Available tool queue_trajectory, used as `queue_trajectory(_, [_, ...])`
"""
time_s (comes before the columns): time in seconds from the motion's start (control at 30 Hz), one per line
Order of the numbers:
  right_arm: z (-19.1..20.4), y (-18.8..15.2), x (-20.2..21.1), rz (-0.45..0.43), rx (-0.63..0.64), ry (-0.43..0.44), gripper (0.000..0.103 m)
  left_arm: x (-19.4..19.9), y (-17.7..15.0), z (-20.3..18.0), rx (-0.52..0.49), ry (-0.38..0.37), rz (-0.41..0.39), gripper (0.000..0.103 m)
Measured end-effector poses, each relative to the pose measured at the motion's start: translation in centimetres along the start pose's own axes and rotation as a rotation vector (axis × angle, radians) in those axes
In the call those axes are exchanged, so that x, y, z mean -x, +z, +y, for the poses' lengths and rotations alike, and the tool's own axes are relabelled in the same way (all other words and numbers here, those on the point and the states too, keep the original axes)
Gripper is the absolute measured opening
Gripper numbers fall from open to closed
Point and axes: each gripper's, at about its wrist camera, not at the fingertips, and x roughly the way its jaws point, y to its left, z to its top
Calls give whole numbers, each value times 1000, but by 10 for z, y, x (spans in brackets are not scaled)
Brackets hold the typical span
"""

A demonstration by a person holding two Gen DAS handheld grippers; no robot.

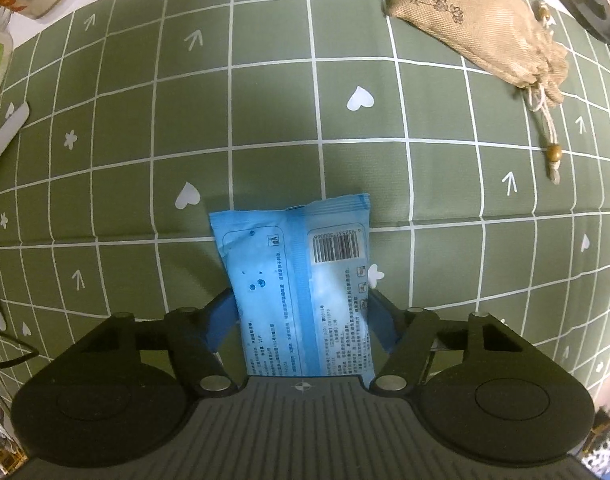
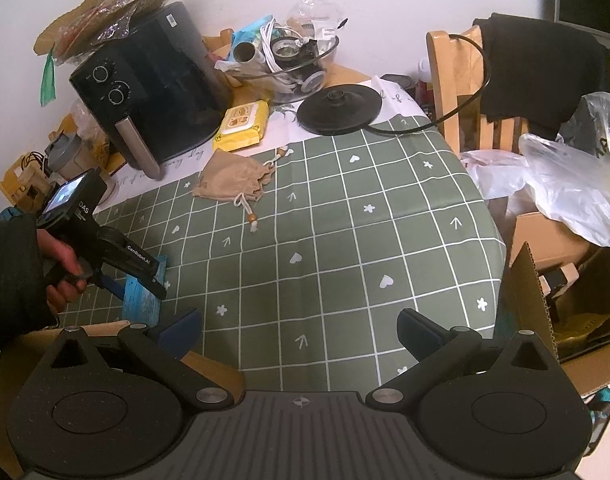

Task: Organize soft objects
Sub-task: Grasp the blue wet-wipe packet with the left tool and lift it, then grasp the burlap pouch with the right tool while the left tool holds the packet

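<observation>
A blue wipes pack point(image 1: 301, 280) lies on the green grid tablecloth point(image 1: 265, 120), barcode side up. My left gripper point(image 1: 301, 304) points straight down over it, its blue pads pressing the pack's two long sides. In the right wrist view a hand holds that left gripper point(image 2: 141, 280) at the table's left edge, over the same blue pack point(image 2: 141, 306). A beige burlap drawstring pouch point(image 1: 477, 28) point(image 2: 233, 180) lies farther back on the cloth. A yellow wipes pack point(image 2: 243, 126) lies behind it. My right gripper point(image 2: 299, 322) hovers open over the near edge with nothing between its fingers.
A black air fryer point(image 2: 153, 88), a kettle base point(image 2: 339, 108) and a glass bowl of clutter point(image 2: 297, 60) stand at the back. On the right are a wooden chair point(image 2: 445, 92) draped with a black garment, plastic bags point(image 2: 565, 184) and a cardboard box point(image 2: 533, 308).
</observation>
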Motion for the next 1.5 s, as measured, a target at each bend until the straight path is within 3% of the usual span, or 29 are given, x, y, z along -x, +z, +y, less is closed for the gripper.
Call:
queue_trajectory(0.23, [4,2,0,0,15,5,103,18,0,-8,-66,6,-55,60])
queue_trajectory(0.5, [2,7,-5,2,19,14,103,69,-13,-3,-98,-70,-217,60])
queue_trajectory(1.1, [15,28,-21,-11,91,50,103,179,-92,38,-180,-256,-568,59])
queue_trajectory(1.5, [40,52,-67,7,305,104,103,212,-150,73,-132,-345,-670,59])
